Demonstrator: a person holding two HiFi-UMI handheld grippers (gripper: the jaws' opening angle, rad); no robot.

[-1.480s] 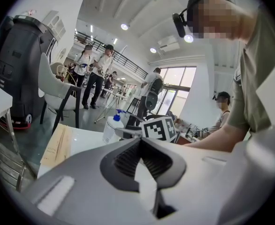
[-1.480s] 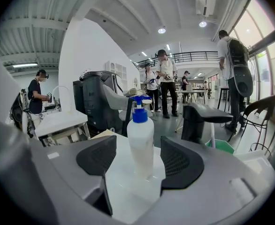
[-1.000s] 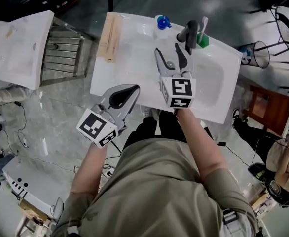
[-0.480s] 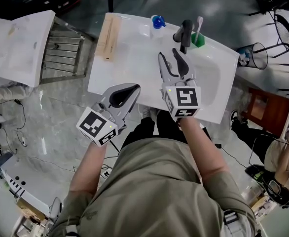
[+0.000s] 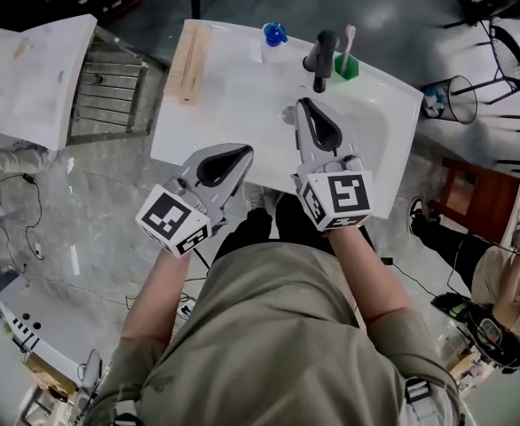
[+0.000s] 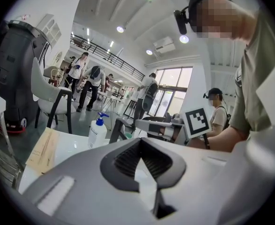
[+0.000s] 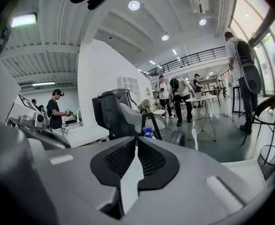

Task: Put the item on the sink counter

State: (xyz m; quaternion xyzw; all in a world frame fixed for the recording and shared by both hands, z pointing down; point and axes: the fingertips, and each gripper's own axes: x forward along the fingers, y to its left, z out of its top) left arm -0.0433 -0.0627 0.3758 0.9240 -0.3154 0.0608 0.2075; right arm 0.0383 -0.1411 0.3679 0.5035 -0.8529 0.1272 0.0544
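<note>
1. Jaws of the right gripper point(image 5: 305, 106) have just been closing and now meet with nothing between them. The left gripper point(image 5: 242, 153) also has its jaws together and empty.
2. The placing looks done. The sensible move is to draw the right gripper away cleanly, keeping clear of the faucet point(image 5: 321, 57) just ahead of its jaws.
3. The likely item, a green cup point(image 5: 345, 66) holding a toothbrush point(image 5: 349, 35), stands upright on the table point(image 5: 224, 96). It is beyond the right jaws, slightly to their right and apart from them.

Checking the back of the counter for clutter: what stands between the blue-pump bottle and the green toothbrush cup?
The dark faucet stands between the bottle and the cup; the head view shows it.
</note>
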